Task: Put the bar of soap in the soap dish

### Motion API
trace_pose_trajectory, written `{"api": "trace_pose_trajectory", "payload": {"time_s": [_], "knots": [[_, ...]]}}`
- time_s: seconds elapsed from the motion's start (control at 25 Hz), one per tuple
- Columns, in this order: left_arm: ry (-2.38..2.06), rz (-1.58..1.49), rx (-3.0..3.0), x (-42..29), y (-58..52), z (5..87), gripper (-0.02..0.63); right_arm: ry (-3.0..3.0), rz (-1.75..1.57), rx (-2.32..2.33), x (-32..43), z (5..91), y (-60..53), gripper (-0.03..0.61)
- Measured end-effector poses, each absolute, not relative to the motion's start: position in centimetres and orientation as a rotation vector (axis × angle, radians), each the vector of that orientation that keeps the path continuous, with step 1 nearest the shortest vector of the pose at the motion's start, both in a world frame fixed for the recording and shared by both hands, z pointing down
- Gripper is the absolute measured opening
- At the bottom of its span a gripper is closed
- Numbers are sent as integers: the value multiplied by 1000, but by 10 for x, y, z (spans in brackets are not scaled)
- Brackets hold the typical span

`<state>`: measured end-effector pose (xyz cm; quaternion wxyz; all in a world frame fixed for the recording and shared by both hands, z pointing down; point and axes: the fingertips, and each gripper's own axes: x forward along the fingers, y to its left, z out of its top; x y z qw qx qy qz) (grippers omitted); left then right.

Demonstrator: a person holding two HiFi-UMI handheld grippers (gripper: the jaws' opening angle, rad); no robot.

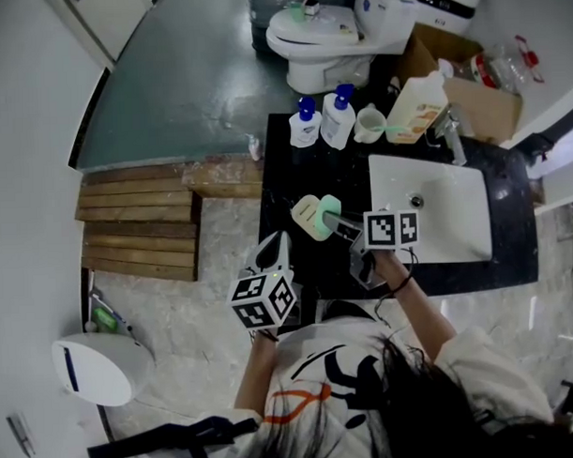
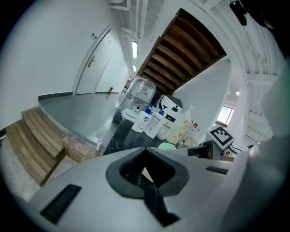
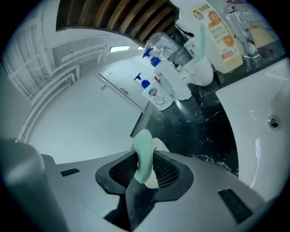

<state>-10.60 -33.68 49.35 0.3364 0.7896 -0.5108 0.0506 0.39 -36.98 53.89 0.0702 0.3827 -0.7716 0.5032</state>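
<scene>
Black marble tabletop (image 1: 346,174) fills the middle of a bathroom, with a white sink basin (image 1: 455,208) set into it and a toilet (image 1: 308,44) beyond the basin's far side. Behind the basin stand two blue-capped pump bottles (image 1: 320,121), a white mug (image 1: 368,125) and an orange-labelled bottle (image 1: 415,106).

Just beside the basin's left edge and lifted above the stone, the right tongs (image 1: 335,222) are clamped on a mint-green soap dish (image 3: 144,154), turned on its edge. A cream bar of soap (image 3: 159,146) is pressed against the dish between the same pads. Whether the bar sits properly in the hollow cannot be told.

Well apart from the basin, near the tabletop's front corner, the left tongs (image 2: 146,170) are drawn nearly together with nothing between them.

Soap of this kind is likely firm but slick, and could slide out of a tilted dish. The dish looks thin-walled, light and stiff. A grip across the bar's long flat faces seems safest, with the dish laid level on the stone first.
</scene>
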Motion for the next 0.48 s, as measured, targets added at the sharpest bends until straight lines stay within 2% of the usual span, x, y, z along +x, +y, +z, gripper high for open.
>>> {"api": "trace_pose_trajectory", "payload": {"time_s": [0.24,0.48], "knots": [[-1312,140,2056,-108,-341,497,2,-2267,1460,1065,-2,551,-373,117],[-1299,141,2059,-108,-344,499,2,-2222,1254,952,-9,558,-371,117]]}}
